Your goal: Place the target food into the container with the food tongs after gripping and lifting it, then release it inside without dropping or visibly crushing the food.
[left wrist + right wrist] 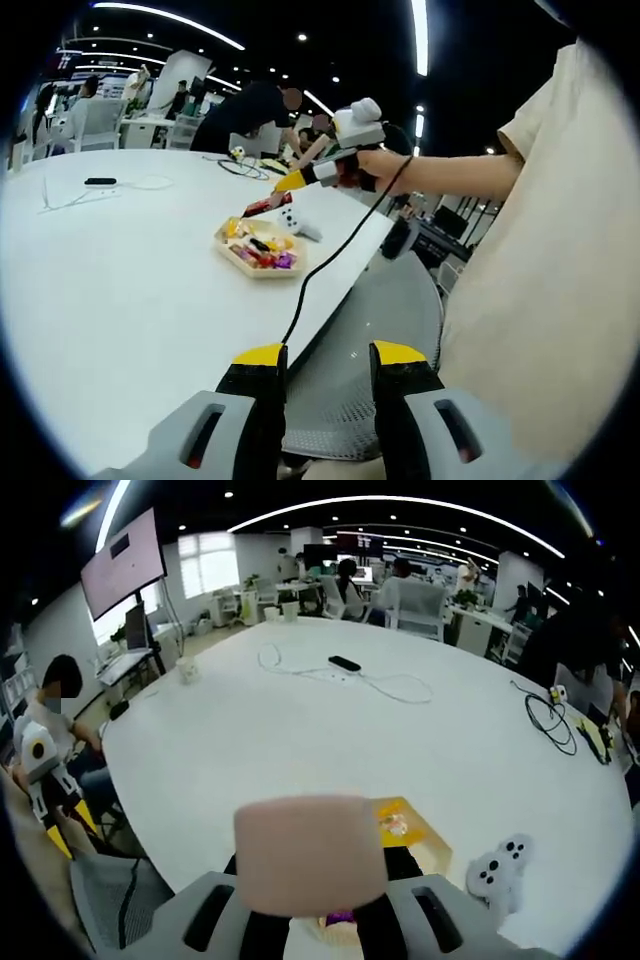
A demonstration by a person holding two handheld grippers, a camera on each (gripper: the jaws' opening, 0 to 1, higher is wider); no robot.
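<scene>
2 tools work over a broad white table [120,290]. In the left gripper view, the left tool [320,360] hangs at the table's near edge with its yellow-tipped jaws spread and nothing between them. Across from it, the right tool [268,203] reaches in, held by a person's hand [375,165], its tips just above a shallow tray [262,262] of mixed, brightly wrapped food. A white dice-like toy [290,220] lies just beside the tray. In the right gripper view, the right tool [310,880] pinches a pale pink, marshmallow-like block [310,850] over the tray [420,845]. A black cable [320,260] trails from the right tool over the table edge.
</scene>
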